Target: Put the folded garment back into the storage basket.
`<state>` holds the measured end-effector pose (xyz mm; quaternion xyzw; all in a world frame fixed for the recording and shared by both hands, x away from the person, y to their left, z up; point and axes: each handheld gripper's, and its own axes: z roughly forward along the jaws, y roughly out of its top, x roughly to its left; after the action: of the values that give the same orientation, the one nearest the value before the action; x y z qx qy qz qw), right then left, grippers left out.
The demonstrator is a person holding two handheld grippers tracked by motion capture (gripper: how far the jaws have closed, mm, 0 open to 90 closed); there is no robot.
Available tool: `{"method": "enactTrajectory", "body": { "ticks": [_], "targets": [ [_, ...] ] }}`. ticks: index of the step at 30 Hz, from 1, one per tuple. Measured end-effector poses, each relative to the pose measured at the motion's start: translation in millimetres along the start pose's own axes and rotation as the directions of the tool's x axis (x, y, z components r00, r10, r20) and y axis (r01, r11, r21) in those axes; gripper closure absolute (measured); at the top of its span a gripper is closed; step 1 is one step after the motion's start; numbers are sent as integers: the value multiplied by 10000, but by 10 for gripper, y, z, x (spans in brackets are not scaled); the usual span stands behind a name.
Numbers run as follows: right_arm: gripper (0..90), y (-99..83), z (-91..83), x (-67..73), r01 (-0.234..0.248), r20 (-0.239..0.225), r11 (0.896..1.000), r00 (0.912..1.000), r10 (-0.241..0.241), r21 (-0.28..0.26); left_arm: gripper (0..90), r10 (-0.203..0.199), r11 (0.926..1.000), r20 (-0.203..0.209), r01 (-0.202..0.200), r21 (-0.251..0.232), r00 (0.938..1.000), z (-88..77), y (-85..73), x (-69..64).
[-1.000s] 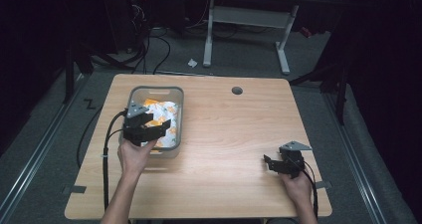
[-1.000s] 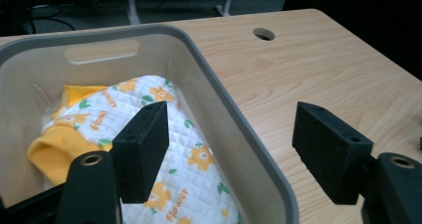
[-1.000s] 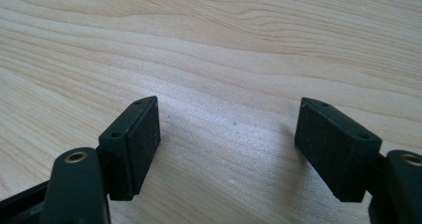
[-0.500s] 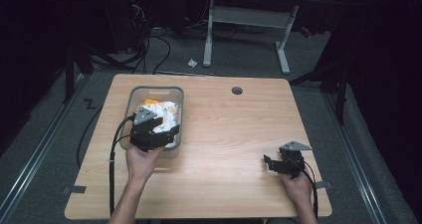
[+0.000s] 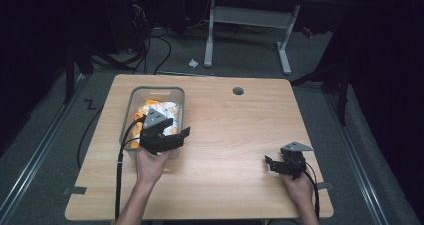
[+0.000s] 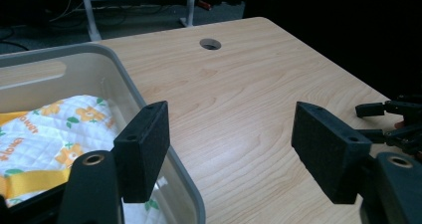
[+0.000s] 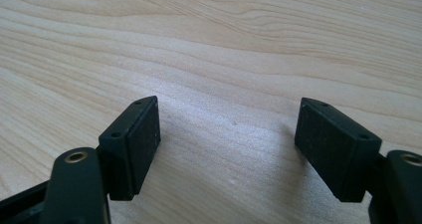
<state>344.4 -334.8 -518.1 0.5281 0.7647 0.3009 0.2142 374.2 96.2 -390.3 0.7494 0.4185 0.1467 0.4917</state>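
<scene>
Right now the cloth (image 5: pixel 160 110) is seen lying inside the bin (image 5: pixel 131 97), just behind and left of the left gripper (image 5: pixel 176 135), whose jaws are spread with nothing between, while the right gripper (image 5: pixel 272 164), spread too, is held far from the bin.

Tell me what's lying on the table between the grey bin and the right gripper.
Nothing: between the grey bin and the right gripper there is just bare wooden table, as the high view shows.
</scene>
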Motion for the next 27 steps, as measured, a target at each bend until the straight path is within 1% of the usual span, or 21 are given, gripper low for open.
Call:
{"method": "enactTrajectory", "body": {
  "ticks": [3,6,8,20,24,27],
  "targets": [
    [263,0,-1,0,-2,-12,10000,10000,2,9,315,39,10000,106,-39,-17,9999,18,-2,-35],
    [263,0,0,1,-6,-4,10000,10000,6,3,315,-3,10000,206,4,-38,9998,30,3,-49],
    [263,0,1,-1,10,-4,10000,10000,-10,-6,316,-24,9999,359,29,-146,9994,50,4,-84],
    [263,0,0,0,-6,-5,10000,10000,6,2,316,145,9999,638,-145,-5,9979,120,-9,-197],
    [263,1,0,1,-18,-5,10000,10000,18,6,316,308,9994,743,-319,141,9968,153,-26,-247],
    [263,1,0,1,-2,-6,10000,10000,2,-1,316,277,9995,803,-290,148,9964,169,-32,-265]
  ]
}}
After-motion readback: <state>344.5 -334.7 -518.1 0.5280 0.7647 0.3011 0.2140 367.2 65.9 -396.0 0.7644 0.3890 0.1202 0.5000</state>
